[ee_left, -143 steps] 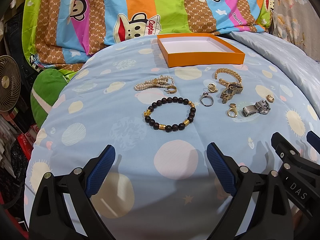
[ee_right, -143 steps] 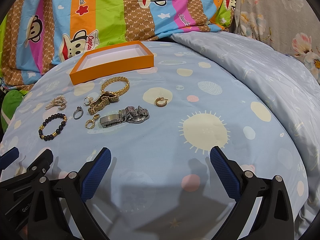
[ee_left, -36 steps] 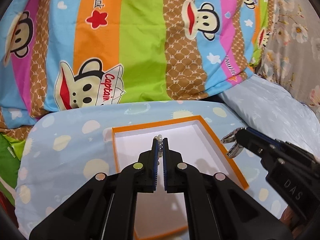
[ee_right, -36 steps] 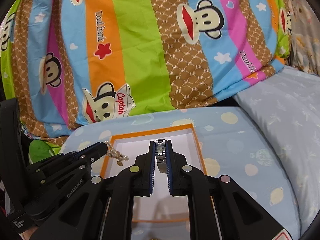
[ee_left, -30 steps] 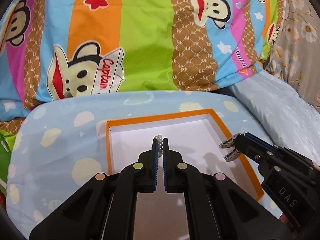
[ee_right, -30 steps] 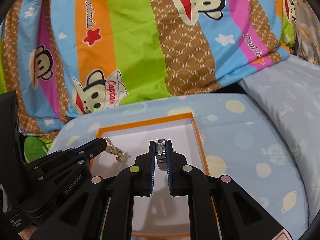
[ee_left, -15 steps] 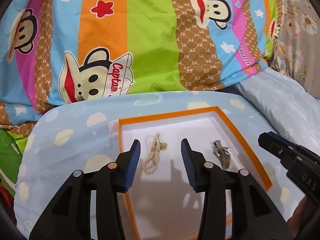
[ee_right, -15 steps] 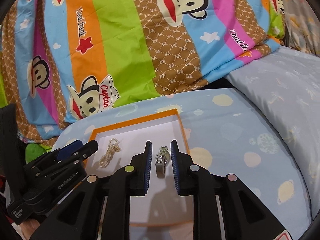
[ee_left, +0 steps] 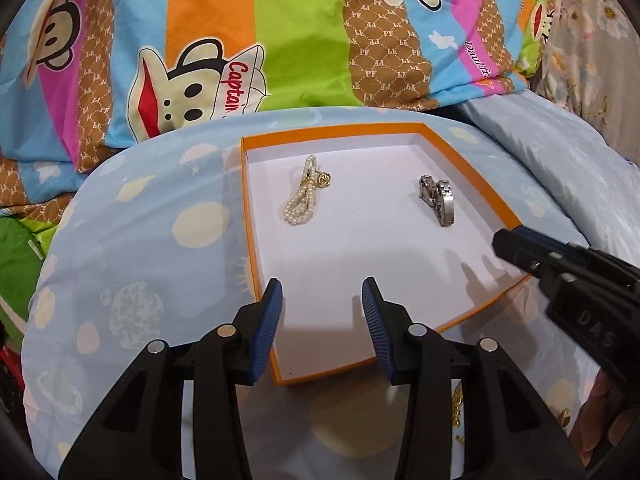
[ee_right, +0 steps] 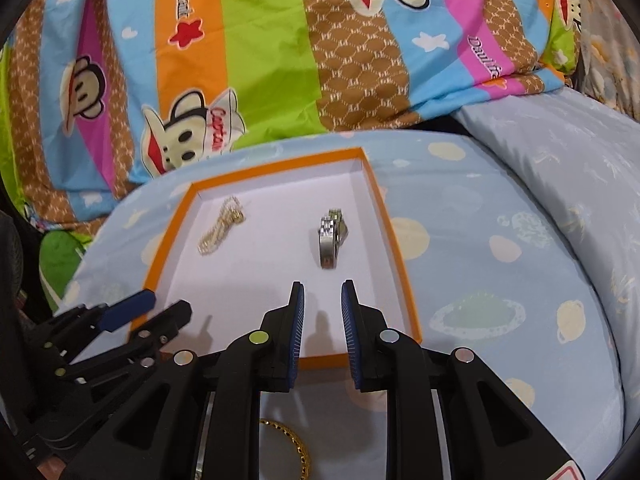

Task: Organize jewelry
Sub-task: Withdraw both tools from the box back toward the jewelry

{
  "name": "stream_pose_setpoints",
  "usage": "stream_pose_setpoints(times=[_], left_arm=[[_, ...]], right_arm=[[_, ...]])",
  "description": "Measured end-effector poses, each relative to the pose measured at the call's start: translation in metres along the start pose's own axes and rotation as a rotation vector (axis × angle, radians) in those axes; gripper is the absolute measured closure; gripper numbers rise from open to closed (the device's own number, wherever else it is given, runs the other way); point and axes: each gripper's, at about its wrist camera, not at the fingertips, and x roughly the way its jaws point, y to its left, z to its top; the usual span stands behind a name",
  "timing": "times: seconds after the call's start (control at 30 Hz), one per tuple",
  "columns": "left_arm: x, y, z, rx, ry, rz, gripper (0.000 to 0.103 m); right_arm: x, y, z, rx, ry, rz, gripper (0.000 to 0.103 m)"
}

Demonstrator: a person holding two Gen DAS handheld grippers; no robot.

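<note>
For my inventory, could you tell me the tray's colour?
Orange tray, white inside; clearest in the left wrist view.

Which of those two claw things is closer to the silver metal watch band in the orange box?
Right. The right gripper sits just behind the silver metal watch band, in line with it. The left gripper is off to its left, facing the white pearl bracelet instead.

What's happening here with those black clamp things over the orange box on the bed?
A person is sorting jewelry using two hand-held grippers. A pearl bracelet and a silver watch band lie apart inside the orange box on the blue bedspread. The left gripper and right gripper are both open and hold nothing. A gold bracelet lies outside the box.
</note>
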Motion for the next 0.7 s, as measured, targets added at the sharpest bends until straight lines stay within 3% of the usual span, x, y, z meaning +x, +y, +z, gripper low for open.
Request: stream_pose_setpoints(times=[0.1, 0.4, 0.53, 0.6, 0.7], left_arm=[[-0.003, 0.0, -0.003, 0.011, 0.0, 0.002, 0.062], [-0.013, 0.007, -0.014, 0.016, -0.018, -0.004, 0.062], [-0.036, 0.018, -0.016, -0.041, -0.048, -0.062, 0.062], [-0.056, 0.022, -0.022, -0.038, -0.086, -0.044, 0.053], [-0.08, 0.025, -0.035, -0.028, -0.119, -0.028, 0.048]], right_arm=[[0.001, -0.003, -0.01, 0.016, 0.013, -0.007, 0.091], [-0.022, 0.001, -0.028, 0.07, 0.003, 0.042, 0.091], [-0.064, -0.017, -0.037, 0.134, -0.09, 0.057, 0.087], [-0.09, -0.027, -0.053, 0.139, -0.131, 0.021, 0.086], [-0.118, -0.045, -0.086, 0.154, -0.146, -0.041, 0.084]])
